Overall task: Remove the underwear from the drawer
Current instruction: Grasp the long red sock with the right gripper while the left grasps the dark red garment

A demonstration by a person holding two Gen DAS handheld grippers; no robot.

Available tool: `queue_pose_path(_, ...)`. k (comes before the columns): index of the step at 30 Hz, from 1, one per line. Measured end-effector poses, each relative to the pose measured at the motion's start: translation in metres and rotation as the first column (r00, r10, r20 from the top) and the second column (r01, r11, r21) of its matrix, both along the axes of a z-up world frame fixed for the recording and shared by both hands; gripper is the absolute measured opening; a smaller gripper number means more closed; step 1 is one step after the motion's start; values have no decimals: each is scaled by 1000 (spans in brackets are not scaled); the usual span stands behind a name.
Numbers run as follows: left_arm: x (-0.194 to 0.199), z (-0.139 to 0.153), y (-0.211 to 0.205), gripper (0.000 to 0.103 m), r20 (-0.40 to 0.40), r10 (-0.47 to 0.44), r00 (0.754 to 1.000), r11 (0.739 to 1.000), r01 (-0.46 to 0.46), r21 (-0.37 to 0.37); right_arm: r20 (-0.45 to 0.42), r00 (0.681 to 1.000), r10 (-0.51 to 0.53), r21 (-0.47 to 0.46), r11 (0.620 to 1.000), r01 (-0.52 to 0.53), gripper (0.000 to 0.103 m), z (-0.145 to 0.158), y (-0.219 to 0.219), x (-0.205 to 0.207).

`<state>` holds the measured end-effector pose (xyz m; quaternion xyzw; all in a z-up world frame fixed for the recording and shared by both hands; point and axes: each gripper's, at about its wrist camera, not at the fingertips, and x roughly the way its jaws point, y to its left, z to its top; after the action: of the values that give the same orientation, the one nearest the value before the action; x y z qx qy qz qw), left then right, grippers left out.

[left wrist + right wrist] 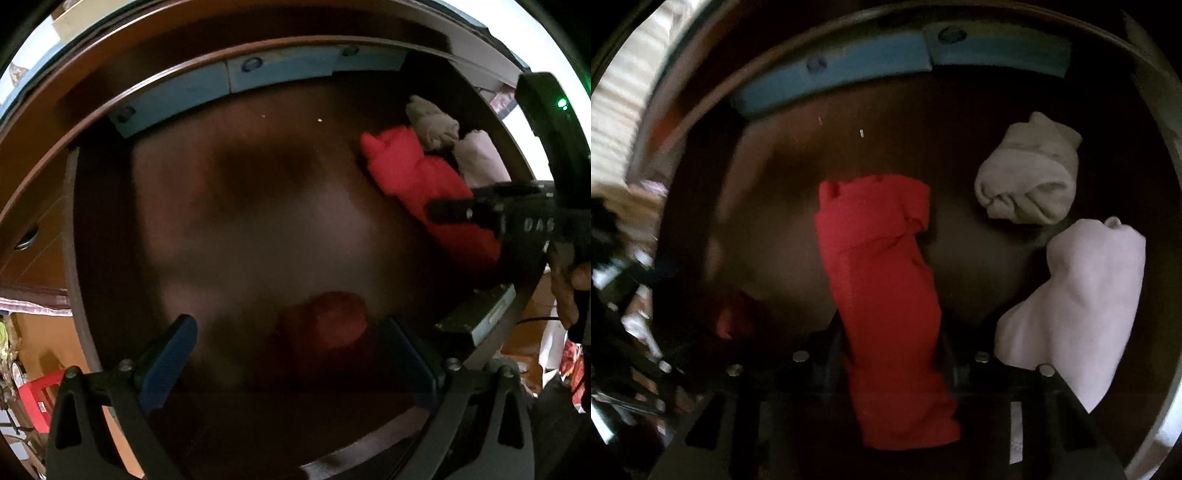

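Red underwear: a rolled red piece [886,295] lies lengthwise in the middle of the dark wooden drawer [768,206], its near end running down between the fingers of the right gripper [888,354].
Right gripper: points steeply down into the drawer; its dark fingers flank the red roll closely on both sides, but shadow hides whether the pads press the cloth, so the grip cannot be told.
Left gripper: the left gripper [291,354] hangs over the drawer with its blue-padded fingers [173,354] spread wide, nothing pinched; a dim, blurred reddish bundle [332,317] lies on the drawer floor between them.
Other cloth: a beige rolled piece [1030,177] sits to the right of the red one, apart from it; a pale pink piece [1078,306] lies just below the beige one, near the drawer's right wall.
Back wall: light blue panels [280,70] line the far side of the drawer.
Cross view: from the left wrist, the right gripper's black body reaches in from the right edge, over the red roll [417,173].
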<state>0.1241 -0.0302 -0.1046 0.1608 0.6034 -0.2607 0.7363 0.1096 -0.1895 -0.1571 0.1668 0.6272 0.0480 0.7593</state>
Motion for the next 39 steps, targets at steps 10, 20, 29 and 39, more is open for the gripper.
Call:
queue_pose_path(10,16,-27,-19,90,-177,-41,983,999,43,12,206,974,-98,102,992,78,46,35,-20,-25)
queue_pose_path(20,23,-42,-22,45,-325,-13,946,1000,16,6,246,960,-136,121,987,109,46,38,-30,-18)
queue_pose_path(29,37,-13,-2,30,-261,27,965,974,-84,-210,265,949,-173,138,980,140,46,43,-32,-17)
queue_pose_path(39,28,32,4,30,-35,113,993,949,-119,-291,304,922,-240,202,962,184,46,52,-28,-23)
